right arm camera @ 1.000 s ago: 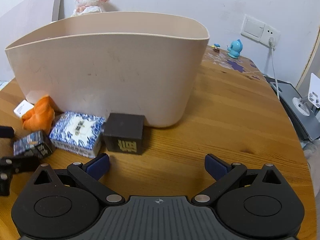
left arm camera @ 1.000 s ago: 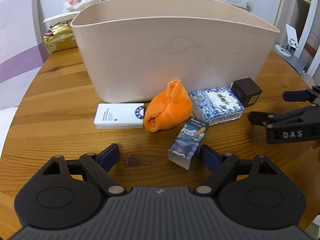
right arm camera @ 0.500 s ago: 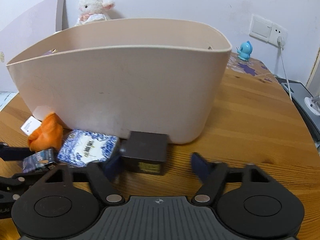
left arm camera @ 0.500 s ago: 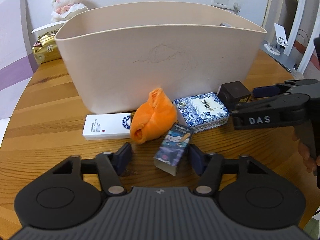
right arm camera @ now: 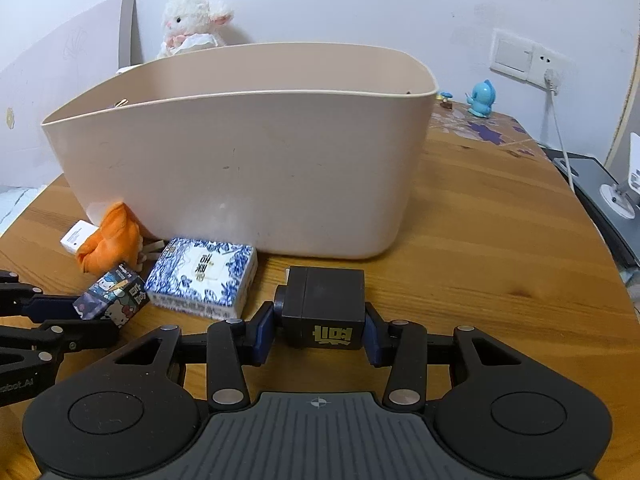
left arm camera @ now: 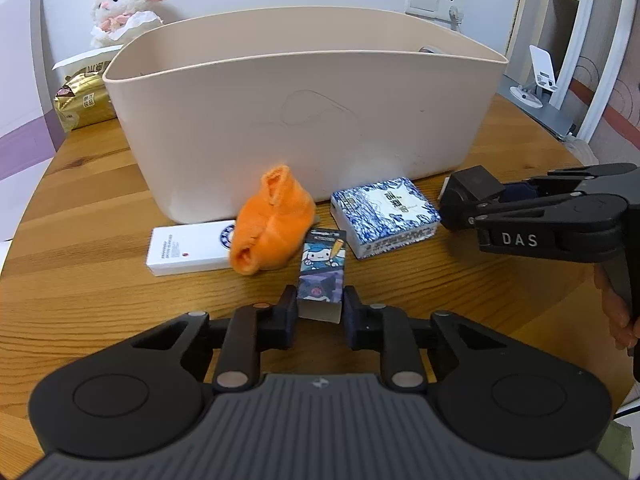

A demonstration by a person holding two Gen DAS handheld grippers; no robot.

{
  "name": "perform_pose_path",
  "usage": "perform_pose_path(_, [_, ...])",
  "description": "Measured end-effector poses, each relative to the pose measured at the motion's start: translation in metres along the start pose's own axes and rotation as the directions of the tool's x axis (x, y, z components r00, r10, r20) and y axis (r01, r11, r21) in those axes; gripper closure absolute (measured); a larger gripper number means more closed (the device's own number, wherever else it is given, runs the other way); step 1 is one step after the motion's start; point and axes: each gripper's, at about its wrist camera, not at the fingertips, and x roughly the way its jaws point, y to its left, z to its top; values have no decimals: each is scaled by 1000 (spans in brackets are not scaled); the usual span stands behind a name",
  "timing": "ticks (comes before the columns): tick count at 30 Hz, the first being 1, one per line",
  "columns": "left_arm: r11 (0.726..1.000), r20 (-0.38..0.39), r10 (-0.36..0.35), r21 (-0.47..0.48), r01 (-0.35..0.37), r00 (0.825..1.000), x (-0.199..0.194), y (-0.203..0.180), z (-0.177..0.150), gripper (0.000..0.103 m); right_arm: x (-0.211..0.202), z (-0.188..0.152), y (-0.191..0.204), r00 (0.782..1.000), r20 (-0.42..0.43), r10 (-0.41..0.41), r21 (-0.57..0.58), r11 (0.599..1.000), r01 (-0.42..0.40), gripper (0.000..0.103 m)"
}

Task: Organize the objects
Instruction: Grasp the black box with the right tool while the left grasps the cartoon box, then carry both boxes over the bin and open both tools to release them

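Note:
A large beige bin (left arm camera: 304, 120) stands on the wooden table (left arm camera: 100, 280); it also shows in the right wrist view (right arm camera: 248, 160). My left gripper (left arm camera: 320, 308) is shut on a small cartoon-printed box (left arm camera: 322, 268), also seen in the right wrist view (right arm camera: 114, 294). My right gripper (right arm camera: 320, 328) is shut on a black cube box (right arm camera: 324, 308) with gold lettering, seen in the left wrist view (left arm camera: 472, 188). An orange cloth (left arm camera: 272, 220), a white flat box (left arm camera: 188, 246) and a blue-and-white patterned box (left arm camera: 384, 216) lie in front of the bin.
A plush lamb (left arm camera: 124, 4) and a gold packet (left arm camera: 84, 100) sit behind the bin at left. A blue figurine (right arm camera: 482, 98), a wall socket with cable (right arm camera: 552, 76) and a phone stand (left arm camera: 536, 80) are at the right.
Both grippers moved forward and closed: the left onto the cartoon box, the right onto the black cube. The cartoon box now stands straight between the left fingers.

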Motion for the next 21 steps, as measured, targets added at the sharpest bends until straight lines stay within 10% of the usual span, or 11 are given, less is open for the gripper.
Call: perform_pose_path(21, [998,162,38,37,-44,986,-83,2,7,78,-111,19,0,971,240,-15,-6,1000,17,62])
